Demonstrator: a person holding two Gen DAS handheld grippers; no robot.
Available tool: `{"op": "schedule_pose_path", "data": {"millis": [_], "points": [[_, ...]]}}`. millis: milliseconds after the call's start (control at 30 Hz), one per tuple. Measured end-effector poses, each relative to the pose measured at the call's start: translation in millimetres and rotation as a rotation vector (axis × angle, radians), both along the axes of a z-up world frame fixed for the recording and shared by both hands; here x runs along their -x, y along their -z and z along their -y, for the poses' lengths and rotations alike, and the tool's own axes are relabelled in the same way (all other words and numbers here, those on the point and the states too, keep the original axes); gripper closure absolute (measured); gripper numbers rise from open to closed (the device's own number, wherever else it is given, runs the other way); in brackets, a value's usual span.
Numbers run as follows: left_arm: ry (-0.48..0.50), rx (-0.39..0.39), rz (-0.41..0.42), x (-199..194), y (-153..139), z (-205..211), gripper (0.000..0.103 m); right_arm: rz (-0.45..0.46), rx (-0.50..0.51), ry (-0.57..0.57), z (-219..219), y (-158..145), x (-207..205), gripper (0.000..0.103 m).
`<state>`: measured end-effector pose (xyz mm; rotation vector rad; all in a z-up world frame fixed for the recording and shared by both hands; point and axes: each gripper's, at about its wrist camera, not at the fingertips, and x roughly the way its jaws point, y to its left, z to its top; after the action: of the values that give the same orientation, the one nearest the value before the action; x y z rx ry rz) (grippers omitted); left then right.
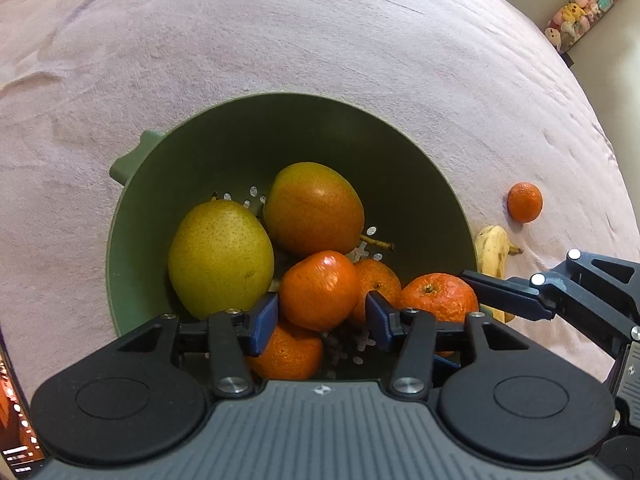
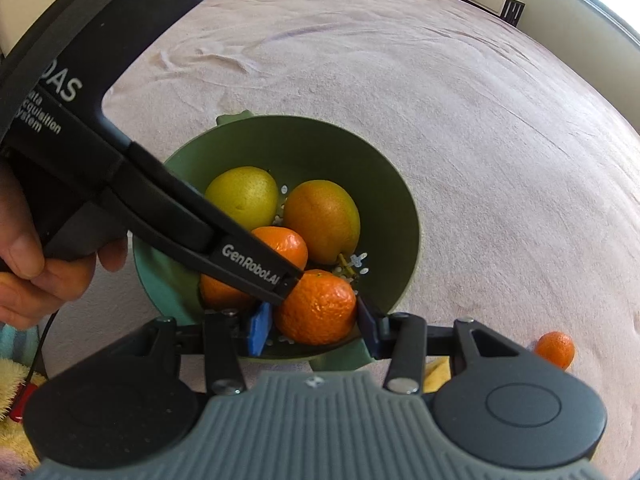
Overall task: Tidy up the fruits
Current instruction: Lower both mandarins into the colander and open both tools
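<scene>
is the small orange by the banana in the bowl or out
Out. The small orange lies on the pink cover beyond the banana, outside the green bowl.

black gripper (image 1: pixel 322 316), blue pads (image 1: pixel 264 322), silver screws

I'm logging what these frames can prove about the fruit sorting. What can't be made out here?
- Banana: left wrist view shows only part; the green colander rim and the right tool cover the rest. Right wrist view shows just a yellow sliver.
- Mandarin count: lower ones are hidden under the left tool.
- Right tool's grip on the mandarin: contact isn't clear.
- Plush toys: too small.
</scene>
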<state>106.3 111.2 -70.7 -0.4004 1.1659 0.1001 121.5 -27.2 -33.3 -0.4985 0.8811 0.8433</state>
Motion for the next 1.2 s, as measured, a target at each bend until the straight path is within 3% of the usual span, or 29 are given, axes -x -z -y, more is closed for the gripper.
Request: {"op": "schedule_pose_path", "data": {"millis": [133, 500, 767, 1200], "points": [[0.022, -0.030, 0.007, 4, -9, 4, 0.035, -0.022, -0.016, 0.019, 2, -3, 0, 0.059], [-0.025, -0.053, 0.040, 19, -34, -7, 0.035, -0.154, -0.028, 0.071, -5, 0, -3, 0.059], [-0.057, -0.090, 0.034, 20, -36, -14, 0.035, -0.256, 0.022, 0.120, -22, 10, -18, 0.059], [-0.048, -0.110, 0.001, 17, -26, -14, 0.035, -0.270, 0.074, 0.111, -29, 22, -22, 0.059]]}}
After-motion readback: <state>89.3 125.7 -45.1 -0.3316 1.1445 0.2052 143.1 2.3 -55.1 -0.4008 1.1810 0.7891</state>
